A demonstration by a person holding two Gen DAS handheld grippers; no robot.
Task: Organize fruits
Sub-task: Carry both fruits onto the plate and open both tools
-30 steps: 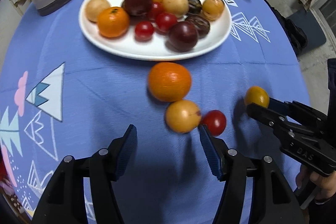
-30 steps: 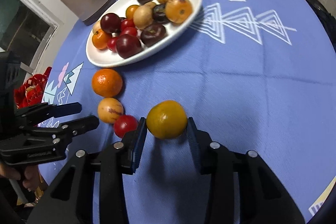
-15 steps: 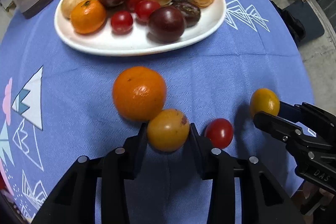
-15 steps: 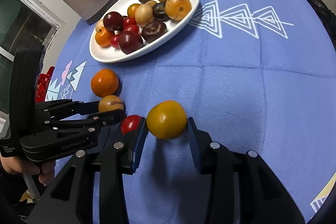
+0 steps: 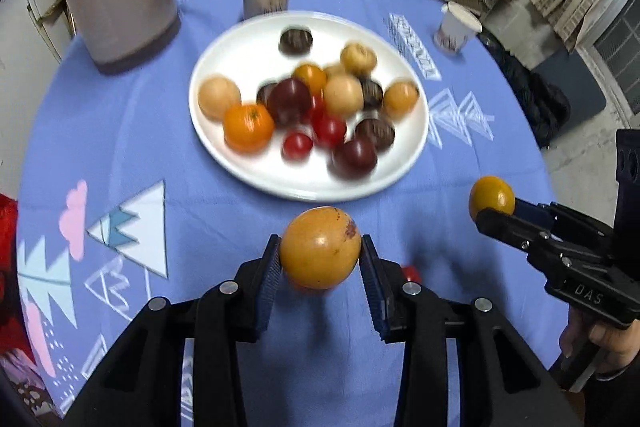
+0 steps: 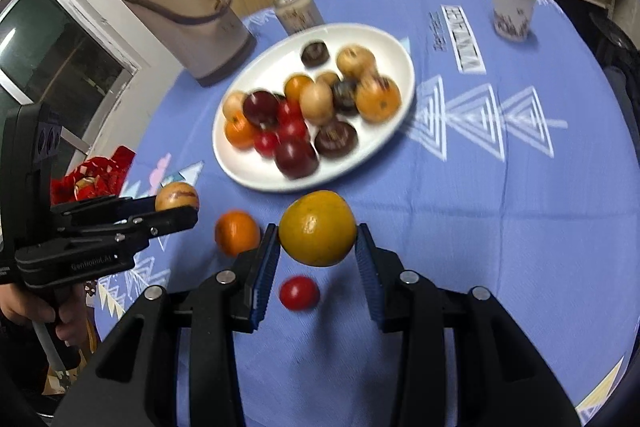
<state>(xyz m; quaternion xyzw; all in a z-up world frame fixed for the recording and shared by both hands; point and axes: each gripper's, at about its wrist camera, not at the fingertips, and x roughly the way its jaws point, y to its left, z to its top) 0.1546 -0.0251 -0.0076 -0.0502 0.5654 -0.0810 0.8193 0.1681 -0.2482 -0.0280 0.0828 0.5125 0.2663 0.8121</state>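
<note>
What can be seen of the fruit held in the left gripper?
The tan-orange fruit is round and smooth with a glossy highlight and a reddish-brown speckled patch on its upper right. It sits clamped between the blue ribbed pads of the left gripper, one pad on each side, lifted clear of the blue tablecloth, just in front of the white plate. In the right wrist view it shows a reddish band. Nothing else touches it.

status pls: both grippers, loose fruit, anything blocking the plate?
Left gripper shut on tan fruit; right gripper shut on yellow-orange fruit. Orange and cherry tomato loose on cloth. Plate path clear.
</note>
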